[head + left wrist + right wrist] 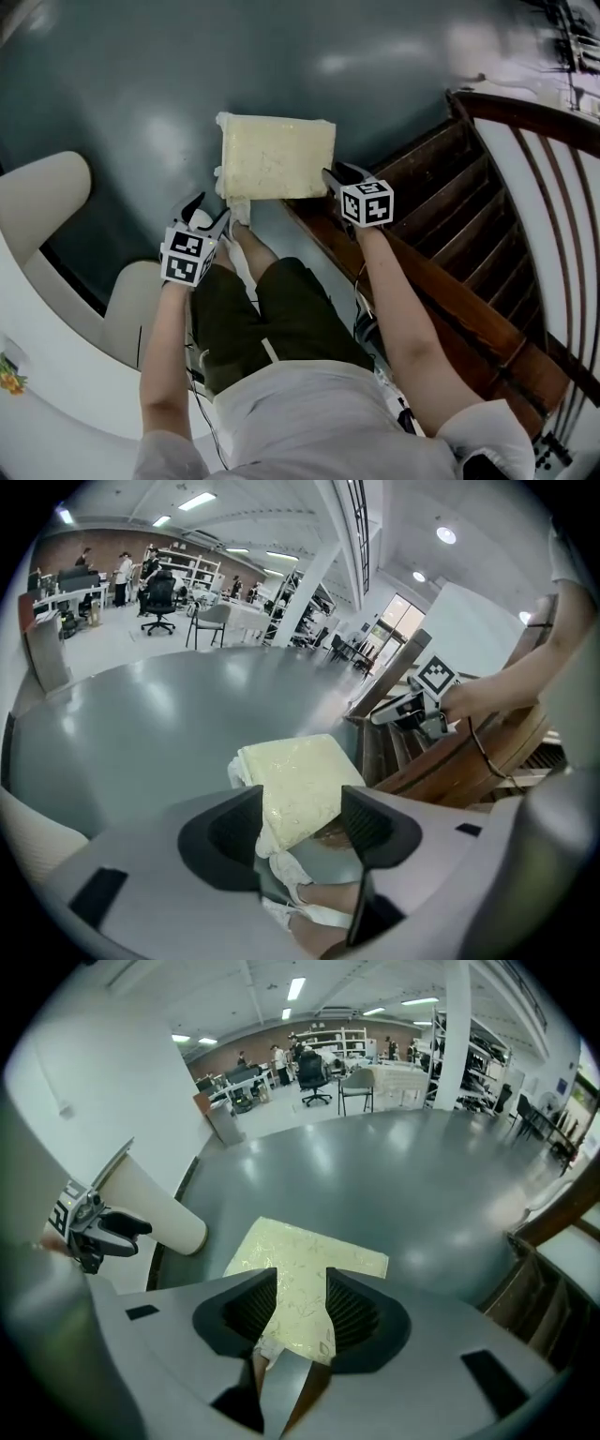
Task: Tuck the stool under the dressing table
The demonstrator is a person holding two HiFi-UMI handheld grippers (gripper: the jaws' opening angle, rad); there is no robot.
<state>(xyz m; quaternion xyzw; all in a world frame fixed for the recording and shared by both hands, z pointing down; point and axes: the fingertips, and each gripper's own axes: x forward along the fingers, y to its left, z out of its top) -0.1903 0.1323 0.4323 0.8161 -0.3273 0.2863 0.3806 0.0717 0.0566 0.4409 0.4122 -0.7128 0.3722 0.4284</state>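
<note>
Head view, looking steeply down. A glossy grey-blue floor (141, 94) fills the upper half of the field. At lower left lies a white, curved-edged tabletop (56, 375), with two cream, rounded padded pieces (42, 202) beside it; whether this is the dressing table cannot be told. At right runs a dark brown wooden staircase (450, 206) with a curved handrail. The person (291, 412), in a white top and dark olive shorts, stands at bottom centre with both forearms reaching forward.

The stool, a square seat with a pale yellow patterned cushion (275, 157), stands on the open floor directly ahead of the person's feet, between the tabletop and the staircase and apart from both; its near edge is just beside a white shoe (239, 211).

The left gripper (211, 214) is at the stool's near left corner, the right gripper (339, 174) at its right edge; contact cannot be told in this view.

Left gripper view: the jaws of the left gripper (300, 822) stand well apart, with the cushion (295, 780) seen through the gap and not pressed by the pads.

Right gripper view: the jaws of the right gripper (302, 1297) stand apart by a narrower gap, with the cushion (309, 1260) showing between them, unclamped.
</note>
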